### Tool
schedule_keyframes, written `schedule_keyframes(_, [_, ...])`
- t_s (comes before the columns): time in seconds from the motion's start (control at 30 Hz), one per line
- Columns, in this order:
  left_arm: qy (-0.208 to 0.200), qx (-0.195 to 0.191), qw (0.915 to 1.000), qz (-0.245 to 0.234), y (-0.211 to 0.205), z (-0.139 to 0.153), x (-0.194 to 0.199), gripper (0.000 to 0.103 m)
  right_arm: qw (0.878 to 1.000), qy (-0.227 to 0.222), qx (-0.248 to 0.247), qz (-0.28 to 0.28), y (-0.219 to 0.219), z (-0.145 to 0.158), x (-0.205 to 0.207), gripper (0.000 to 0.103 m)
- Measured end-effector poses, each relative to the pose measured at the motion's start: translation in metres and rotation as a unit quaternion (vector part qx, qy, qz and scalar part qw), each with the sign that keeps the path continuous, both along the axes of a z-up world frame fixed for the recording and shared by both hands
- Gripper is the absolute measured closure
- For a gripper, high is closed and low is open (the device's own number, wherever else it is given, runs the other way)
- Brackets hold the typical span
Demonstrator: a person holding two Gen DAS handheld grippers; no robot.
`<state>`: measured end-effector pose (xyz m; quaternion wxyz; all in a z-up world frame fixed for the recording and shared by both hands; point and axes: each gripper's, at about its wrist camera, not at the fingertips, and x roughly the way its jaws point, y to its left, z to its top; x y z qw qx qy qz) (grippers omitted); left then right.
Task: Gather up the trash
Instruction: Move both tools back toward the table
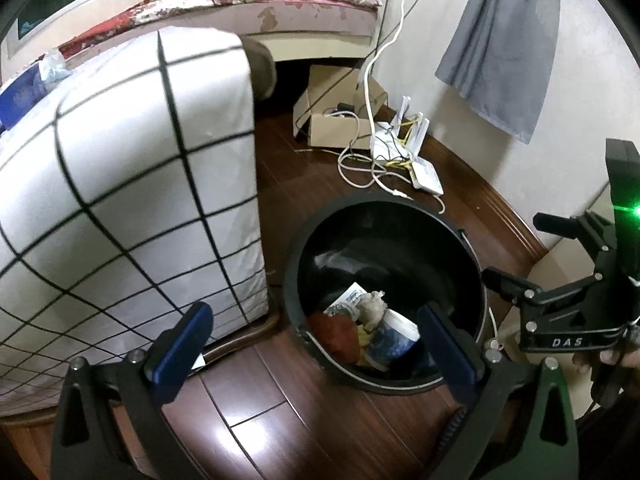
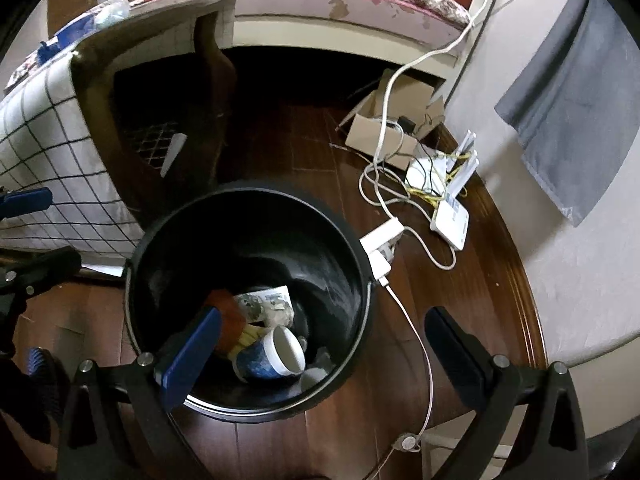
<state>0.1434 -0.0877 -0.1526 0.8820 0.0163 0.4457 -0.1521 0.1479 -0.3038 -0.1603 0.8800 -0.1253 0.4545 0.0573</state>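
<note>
A black round trash bin (image 1: 304, 264) stands on the wooden floor; it also shows in the right wrist view (image 2: 160, 240). Inside lie a blue-and-white paper cup (image 1: 390, 340) (image 2: 268, 356), a red-brown wrapper (image 1: 334, 332) (image 2: 228, 316), crumpled tissue (image 1: 372, 306) and printed paper (image 2: 264, 300). My left gripper (image 1: 316, 340) is open and empty just above the bin's near rim. My right gripper (image 2: 324, 344) is open and empty above the bin's right side; it shows in the left wrist view (image 1: 516, 248) at the right.
A table with a white checked cloth (image 1: 120, 184) stands left of the bin. A cardboard box (image 1: 340, 120), tangled cables, a router (image 2: 452, 220) and a white power strip (image 2: 380, 248) lie on the floor behind and right. A grey cloth (image 1: 504, 48) hangs on the wall.
</note>
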Motion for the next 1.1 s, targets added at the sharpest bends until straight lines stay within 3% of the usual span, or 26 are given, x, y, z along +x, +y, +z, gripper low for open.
schedule_keyframes(0.43, [-0.034,-0.001,0.9992,0.024,0.021,0.033,-0.016,0.001,0.999,-0.042,0.006,0.025,0.021,0.039,-0.016,0.001])
schedule_keyframes(0.9, [-0.115,-0.023,0.9890,0.090,0.101,0.106,-0.026,0.001,0.986,-0.092,0.136,0.028,0.052,0.099,-0.011,0.001])
schedule_keyframes(1.1, [-0.139,-0.014,0.9807,0.137,0.157,0.124,-0.020,0.001,0.980,-0.117,0.151,0.058,0.096,0.120,-0.003,0.001])
